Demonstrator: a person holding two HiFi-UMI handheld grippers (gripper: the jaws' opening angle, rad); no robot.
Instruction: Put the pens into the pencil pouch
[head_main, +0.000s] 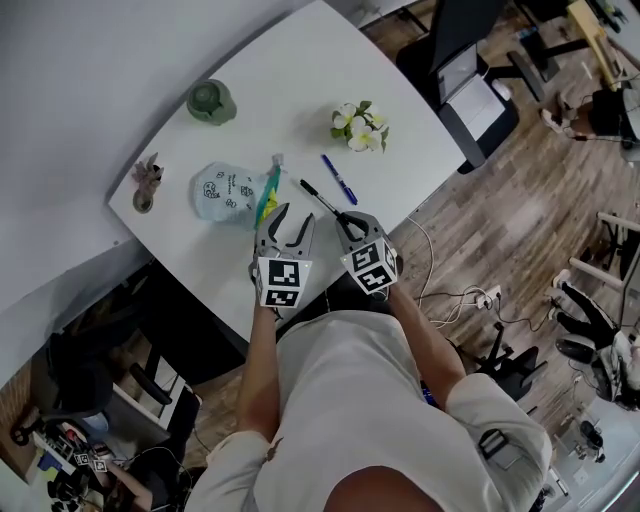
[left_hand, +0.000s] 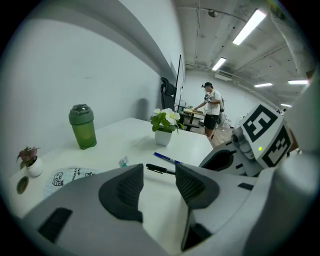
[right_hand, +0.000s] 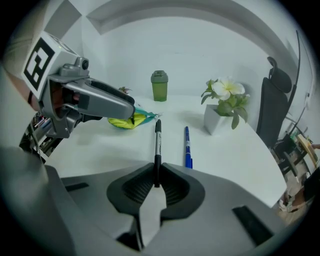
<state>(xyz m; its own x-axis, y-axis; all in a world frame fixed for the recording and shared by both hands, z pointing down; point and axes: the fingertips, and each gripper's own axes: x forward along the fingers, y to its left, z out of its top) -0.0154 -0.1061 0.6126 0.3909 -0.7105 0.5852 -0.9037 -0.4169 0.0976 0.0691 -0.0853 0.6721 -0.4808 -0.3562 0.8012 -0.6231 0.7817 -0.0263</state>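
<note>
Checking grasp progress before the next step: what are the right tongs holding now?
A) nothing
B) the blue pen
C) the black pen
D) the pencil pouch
C: the right gripper view shows the right tongs closed on the near end of the black pen, with the blue pen lying free beside it.

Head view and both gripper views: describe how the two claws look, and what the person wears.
The left claw and right claw are alike: light grey moulded plastic bodies with two curved fingers, each lined with a dark ribbed pad. Each carries a cube of black-and-white square markers. No cables show. The person wears a pale short-sleeved shirt.
</note>
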